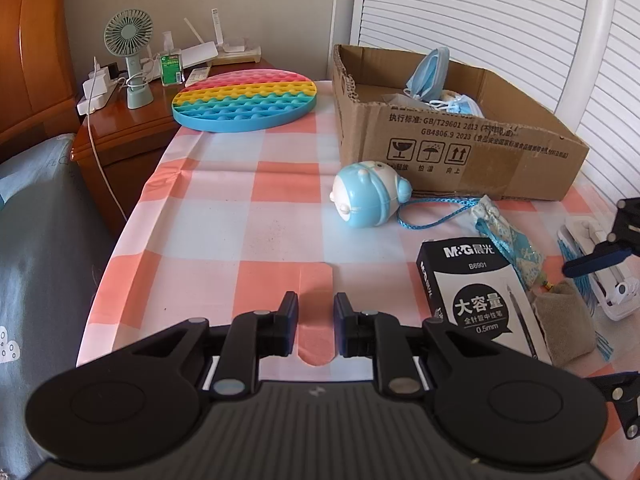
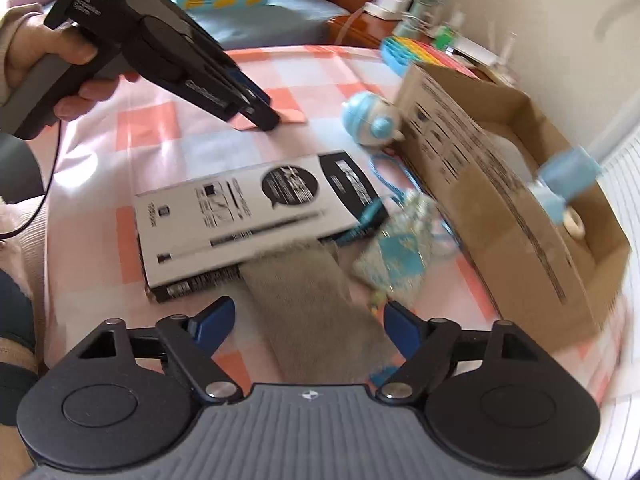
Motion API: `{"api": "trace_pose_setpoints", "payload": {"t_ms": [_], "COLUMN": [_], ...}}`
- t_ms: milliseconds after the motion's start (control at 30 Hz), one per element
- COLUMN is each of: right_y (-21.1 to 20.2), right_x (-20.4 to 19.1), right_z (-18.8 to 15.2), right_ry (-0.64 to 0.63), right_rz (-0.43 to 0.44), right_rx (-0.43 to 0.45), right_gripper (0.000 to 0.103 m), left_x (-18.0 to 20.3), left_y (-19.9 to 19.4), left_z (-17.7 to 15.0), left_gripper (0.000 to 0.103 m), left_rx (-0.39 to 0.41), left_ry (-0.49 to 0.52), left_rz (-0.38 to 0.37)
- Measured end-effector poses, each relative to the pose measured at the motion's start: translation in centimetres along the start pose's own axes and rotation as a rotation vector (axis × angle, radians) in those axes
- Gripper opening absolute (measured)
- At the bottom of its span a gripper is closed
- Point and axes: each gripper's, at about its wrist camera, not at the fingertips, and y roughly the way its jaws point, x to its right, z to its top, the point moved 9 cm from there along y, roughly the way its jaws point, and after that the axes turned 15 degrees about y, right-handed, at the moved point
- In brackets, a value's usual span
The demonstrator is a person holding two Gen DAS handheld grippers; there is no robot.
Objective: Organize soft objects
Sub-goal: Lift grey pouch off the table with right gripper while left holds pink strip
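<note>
Grey fabric, a soft sock-like piece (image 2: 316, 312), lay just on the near side of the cardboard box (image 2: 500, 216), with its far end tucked under the black-and-white pen carton (image 2: 248, 216). That overlap looked like the main hazard: if the cloth were pulled toward the box while pinned, the pen carton would probably drag along or tip, and could knock the patterned blue pouch (image 2: 394, 256) that lay between the carton and the box wall. A pinch taken too far along might also catch the pouch's blue cord (image 2: 384, 172) and lift two things at once. Motion blur in the right wrist view suggested that hand was moving fast, so a mis-aimed closing seemed possible.

Over the grey fabric, the right gripper (image 2: 310, 316) had its jaws spread wide, one on each side of the cloth, holding nothing; whether the pads brushed the fabric I could not tell.

Further from the box, on the checked tablecloth (image 1: 248, 216), the left gripper (image 1: 316, 312) had its jaws only narrowly apart and empty. In the right wrist view its tips sat very near or on the cloth; contact was unclear.

Inside the box lay blue face masks (image 1: 430, 72), so some soft things seemed already stowed. A blue round toy (image 1: 368, 196) rested against the box's outer wall, and a rainbow bubble mat (image 1: 246, 98) lay beyond the box's left end.
</note>
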Motion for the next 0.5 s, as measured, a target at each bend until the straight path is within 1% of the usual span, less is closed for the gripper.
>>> {"api": "trace_pose_setpoints", "payload": {"t_ms": [67, 167, 200, 233, 333, 433, 500], "right_y": [0.2, 0.6, 0.5, 0.4, 0.0, -1.0, -1.7], "right_x": [0.0, 0.2, 0.4, 0.5, 0.9, 0.8, 0.8], "right_z": [0.3, 0.4, 0.4, 0.4, 0.1, -0.3, -0.3], "right_ry": [-0.009, 0.035, 0.056, 0.081, 0.178, 0.253, 0.312], "right_rz": [0.015, 0.055, 0.054, 0.048, 0.023, 0.002, -0.017], "right_rx": [-0.01, -0.034, -0.038, -0.039, -0.066, -0.079, -0.079], "right_gripper": [0.082, 0.076, 0.071, 0.061, 0.044, 0.035, 0.033], "left_x": [0.0, 0.0, 0.0, 0.0, 0.0, 0.0, -0.1], "left_y": [0.0, 0.0, 0.0, 0.0, 0.0, 0.0, 0.0], "left_z": [0.0, 0.0, 0.0, 0.0, -0.1, -0.1, -0.1], "left_gripper": [0.017, 0.017, 0.017, 0.017, 0.017, 0.018, 0.017], "left_rx": [0.001, 0.002, 0.002, 0.002, 0.004, 0.006, 0.006], "left_ry": [-0.001, 0.0, 0.0, -0.001, -0.001, -0.002, -0.004], "left_rz": [-0.001, -0.001, -0.002, -0.002, -0.006, -0.01, -0.015]}}
